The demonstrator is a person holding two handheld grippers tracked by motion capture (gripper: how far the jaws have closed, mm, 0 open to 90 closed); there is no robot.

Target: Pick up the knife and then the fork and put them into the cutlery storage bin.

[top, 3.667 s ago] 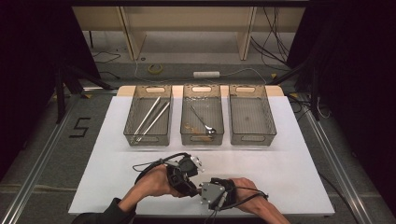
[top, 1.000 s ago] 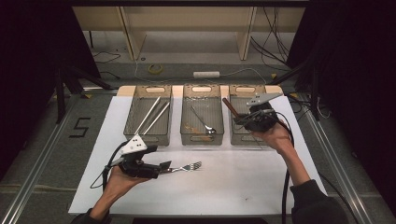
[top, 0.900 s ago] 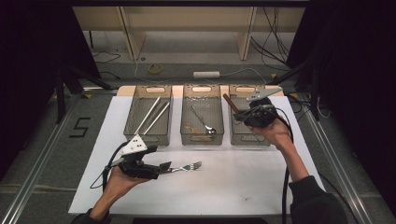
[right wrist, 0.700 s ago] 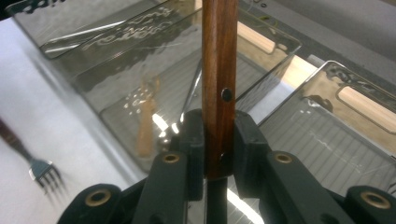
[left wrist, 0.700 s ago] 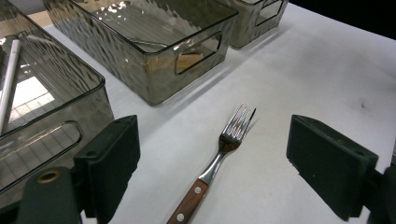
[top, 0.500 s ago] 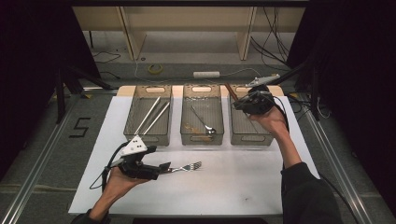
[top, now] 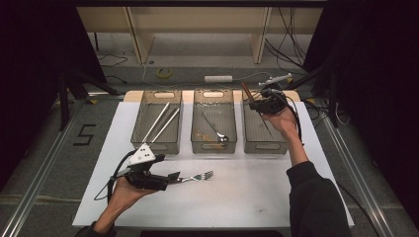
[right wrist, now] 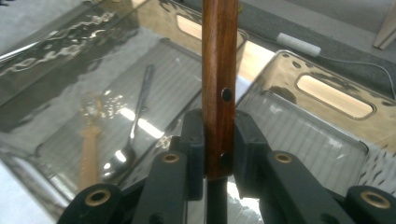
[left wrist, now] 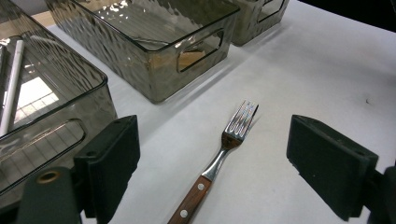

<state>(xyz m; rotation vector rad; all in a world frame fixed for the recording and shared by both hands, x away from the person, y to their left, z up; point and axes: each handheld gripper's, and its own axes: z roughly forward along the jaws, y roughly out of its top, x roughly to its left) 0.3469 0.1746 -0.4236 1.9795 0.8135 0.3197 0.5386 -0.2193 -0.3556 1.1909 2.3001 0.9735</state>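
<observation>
White sheeting covered the tabletop, with three smoked clear plastic bins along its far edge. Over the right-hand bin the right gripper was clamped on a brown wooden-handled utensil, handle pointing up and away. Near the front edge, the left gripper had jaws spread wide around a wooden-handled steel fork, its long axis running straight out between them, tines away.

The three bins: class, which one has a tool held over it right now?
The right bin. The right tool is raised above its far end, shut on a wooden handle. The left bin and middle bin have none above them.
</observation>
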